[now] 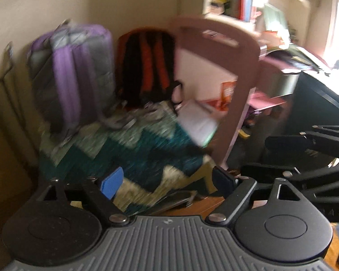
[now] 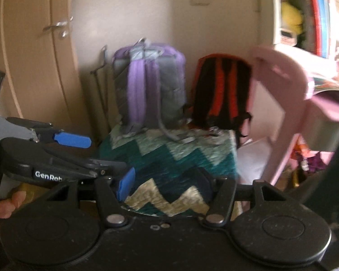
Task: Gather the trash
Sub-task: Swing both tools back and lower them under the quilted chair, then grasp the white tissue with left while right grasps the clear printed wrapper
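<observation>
Right now, near to far:

Left tool (image 1: 167, 181): jaws spread wide with nothing between them; only the rug shows in the gap.

Right tool (image 2: 167, 184): jaws parted, empty as well, aimed down at the same rug.

Holder: a fingertip (image 2: 5, 206) shows at the lower left of the right wrist view, under the other tool; the rest of the person is out of sight.

Zigzag rug (image 2: 180, 158): teal, grey and cream, lying just beyond both tools.

Trash: none can be named with certainty, since both views are blurred. The likeliest candidate is the white paper (image 1: 197, 119) lying tilted at the rug's far right edge, beside the pink chair (image 1: 244, 67).

Handling, as a judgement: if it is paper, it should be light, thin and floppy, and it will crease easily. Best taken by a free raised edge or corner with a narrow pinch, not pressed flat from above.

Orange packet (image 1: 227, 94): behind the white paper, near the chair leg; possibly litter too, too blurred to tell.

Purple backpack (image 2: 149, 88): upright at the rug's far end, against the wall.

Black and orange backpack (image 2: 219, 92): upright, just to its right.

Farthest: wardrobe door (image 2: 40, 45) on the left, cluttered shelf (image 2: 305, 22) on the right.
</observation>
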`<state>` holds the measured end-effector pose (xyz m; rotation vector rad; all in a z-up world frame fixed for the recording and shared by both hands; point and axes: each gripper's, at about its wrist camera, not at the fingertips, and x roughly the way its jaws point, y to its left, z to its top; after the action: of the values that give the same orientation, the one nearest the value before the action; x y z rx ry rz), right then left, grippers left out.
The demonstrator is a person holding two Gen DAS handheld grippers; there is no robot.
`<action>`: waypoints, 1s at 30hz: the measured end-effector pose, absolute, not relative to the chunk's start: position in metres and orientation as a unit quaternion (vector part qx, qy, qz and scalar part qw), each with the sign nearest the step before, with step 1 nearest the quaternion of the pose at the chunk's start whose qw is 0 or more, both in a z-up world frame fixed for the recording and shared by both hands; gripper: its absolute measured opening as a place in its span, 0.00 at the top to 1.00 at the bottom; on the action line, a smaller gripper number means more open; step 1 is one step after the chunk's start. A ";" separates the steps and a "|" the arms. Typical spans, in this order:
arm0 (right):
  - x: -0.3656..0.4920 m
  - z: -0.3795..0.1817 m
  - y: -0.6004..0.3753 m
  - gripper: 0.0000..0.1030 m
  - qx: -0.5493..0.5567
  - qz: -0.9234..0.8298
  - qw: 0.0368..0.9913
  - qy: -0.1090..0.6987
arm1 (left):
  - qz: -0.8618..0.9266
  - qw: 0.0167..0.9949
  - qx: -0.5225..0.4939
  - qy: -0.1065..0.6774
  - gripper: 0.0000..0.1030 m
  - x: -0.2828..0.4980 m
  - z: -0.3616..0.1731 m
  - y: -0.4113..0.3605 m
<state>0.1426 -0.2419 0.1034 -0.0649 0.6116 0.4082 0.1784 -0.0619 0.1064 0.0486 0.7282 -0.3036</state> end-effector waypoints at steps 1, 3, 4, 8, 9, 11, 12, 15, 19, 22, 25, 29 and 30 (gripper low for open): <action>0.147 0.094 -0.234 0.43 -0.034 0.206 0.929 0.305 | -0.140 0.923 0.020 0.358 0.11 0.180 0.097 -0.052; 0.155 0.075 -0.217 0.43 -0.046 0.218 0.921 0.319 | -0.129 0.922 0.012 0.366 0.07 0.186 0.077 -0.033; 0.159 0.065 -0.208 0.43 -0.053 0.223 0.917 0.326 | -0.125 0.920 0.006 0.372 0.07 0.190 0.068 -0.025; 0.178 0.023 -0.181 0.43 -0.061 0.242 0.899 0.360 | -0.106 0.910 -0.012 0.400 0.05 0.208 0.024 0.009; 0.183 0.012 -0.176 0.43 -0.059 0.245 0.895 0.369 | -0.100 0.908 -0.013 0.406 0.05 0.212 0.013 0.017; 0.194 -0.013 -0.164 0.43 -0.053 0.249 0.886 0.387 | -0.087 0.905 -0.012 0.416 0.05 0.220 -0.008 0.030; 0.200 -0.024 -0.160 0.43 -0.050 0.249 0.882 0.396 | -0.081 0.903 -0.012 0.421 0.05 0.225 -0.021 0.038; 0.217 -0.062 -0.148 0.43 -0.046 0.245 0.873 0.419 | -0.069 0.894 -0.012 0.442 0.05 0.237 -0.058 0.058; 0.237 -0.115 -0.134 0.43 -0.046 0.242 0.860 0.447 | -0.058 0.879 -0.008 0.472 0.05 0.249 -0.110 0.075; 0.252 -0.157 -0.128 0.43 -0.040 0.232 0.849 0.473 | -0.049 0.863 -0.004 0.502 0.05 0.255 -0.150 0.079; 0.266 -0.200 -0.124 0.43 -0.040 0.219 0.840 0.495 | -0.038 0.846 0.002 0.531 0.05 0.262 -0.190 0.078; 0.286 -0.252 -0.123 0.43 -0.048 0.203 0.829 0.519 | -0.034 0.829 0.021 0.558 0.05 0.273 -0.240 0.068; 0.291 -0.264 -0.124 0.43 -0.050 0.199 0.828 0.521 | -0.034 0.824 0.021 0.565 0.05 0.277 -0.251 0.066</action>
<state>0.2912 -0.1236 -0.2636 -0.1064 1.1063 0.4225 0.2769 0.0659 -0.2506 0.0456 1.2022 -0.0721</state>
